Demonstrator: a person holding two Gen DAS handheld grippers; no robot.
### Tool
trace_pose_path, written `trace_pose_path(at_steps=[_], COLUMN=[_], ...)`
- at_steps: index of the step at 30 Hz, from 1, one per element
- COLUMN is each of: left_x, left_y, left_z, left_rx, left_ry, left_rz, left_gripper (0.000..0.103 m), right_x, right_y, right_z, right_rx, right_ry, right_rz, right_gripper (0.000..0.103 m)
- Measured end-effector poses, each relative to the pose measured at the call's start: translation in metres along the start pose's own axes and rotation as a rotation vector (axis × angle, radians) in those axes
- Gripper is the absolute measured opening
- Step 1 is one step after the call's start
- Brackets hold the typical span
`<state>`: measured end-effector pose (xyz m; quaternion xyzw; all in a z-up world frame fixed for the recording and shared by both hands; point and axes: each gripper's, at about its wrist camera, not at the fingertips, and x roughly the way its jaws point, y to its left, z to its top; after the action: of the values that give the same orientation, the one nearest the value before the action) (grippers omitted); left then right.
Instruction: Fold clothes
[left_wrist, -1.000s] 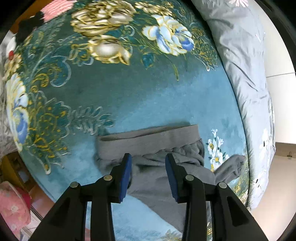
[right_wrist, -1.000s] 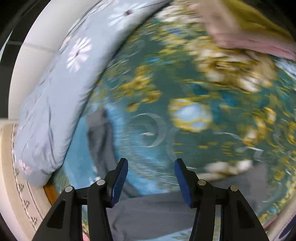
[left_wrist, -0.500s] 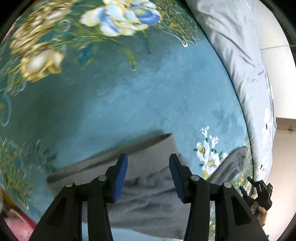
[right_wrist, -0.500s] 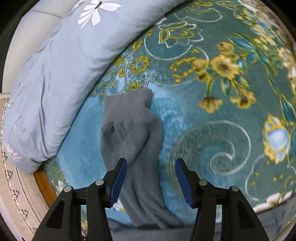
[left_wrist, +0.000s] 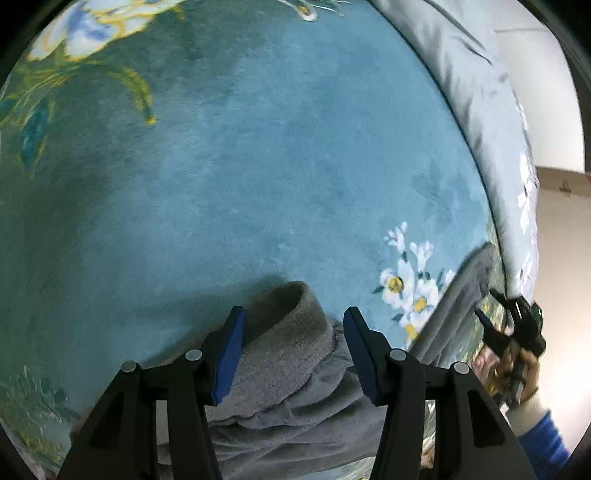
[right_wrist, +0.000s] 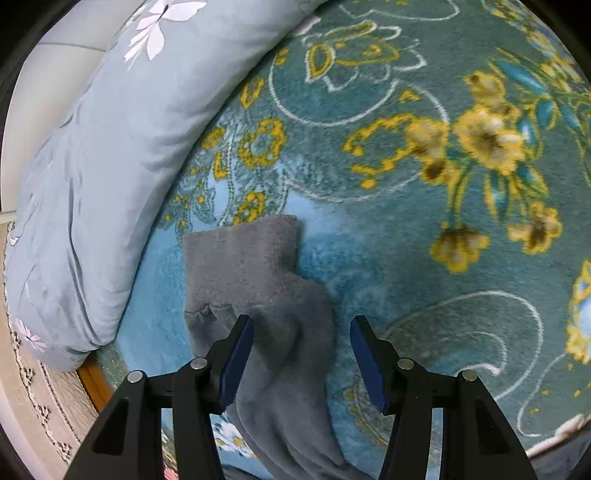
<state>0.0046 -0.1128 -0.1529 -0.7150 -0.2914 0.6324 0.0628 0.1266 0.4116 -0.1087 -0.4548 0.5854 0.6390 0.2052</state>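
Both grippers have closed in on the grey fleece trousers (left_wrist: 295, 373). Left view: open left gripper (left_wrist: 291, 354) now straddles the ribbed waistband corner. Right view: open right gripper (right_wrist: 301, 362) now frames the cuffed trouser leg (right_wrist: 255, 280) on the teal floral blanket (right_wrist: 406, 221), ready for pinching.

Left gripper (left_wrist: 293, 350) is pointing forward and down with its blue-padded fingers (left_wrist: 231, 350) standing apart, closing on nothing; right gripper (right_wrist: 301, 360) is likewise holding its fingers (right_wrist: 367, 363) spread wide; in the left wrist view, the right gripper (left_wrist: 511, 328) is appearing at far right, gripped by a hand (left_wrist: 526, 373) in a blue sleeve.
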Motion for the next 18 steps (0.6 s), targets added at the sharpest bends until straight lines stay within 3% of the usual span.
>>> trace_pose_path(at_steps=[5,9,14,15,18], left_x=[-0.001,-0.004,-0.010,-0.011,-0.015], left_y=[0.000,0.003,0.000,-0.001,-0.006], left_z=[-0.002,-0.004,-0.012,-0.013,-0.014], left_rx=[0.025,0.022,0.071,0.078,0.090], left_ry=[0.018,0.027,0.047,0.041,0.013], left_rz=[-0.023,-0.054,-0.082,-0.074,-0.046], left_gripper=[0.054,0.054,0.053,0.051,0.030], right_x=[0.006,0.004,-0.004,-0.007,-0.019], right_y=[0.006,0.010,0.007,0.006,0.000], right_z=[-0.005,-0.008,-0.013,-0.015,-0.026], right_rx=[-0.005,-0.032,-0.034,-0.025,-0.022], right_ry=[0.001,0.007,0.001,-0.001,-0.011], right_rz=[0.016,0.012,0.027,0.039,0.065], right_gripper=[0.055,0.024,0.019,0.018,0.017])
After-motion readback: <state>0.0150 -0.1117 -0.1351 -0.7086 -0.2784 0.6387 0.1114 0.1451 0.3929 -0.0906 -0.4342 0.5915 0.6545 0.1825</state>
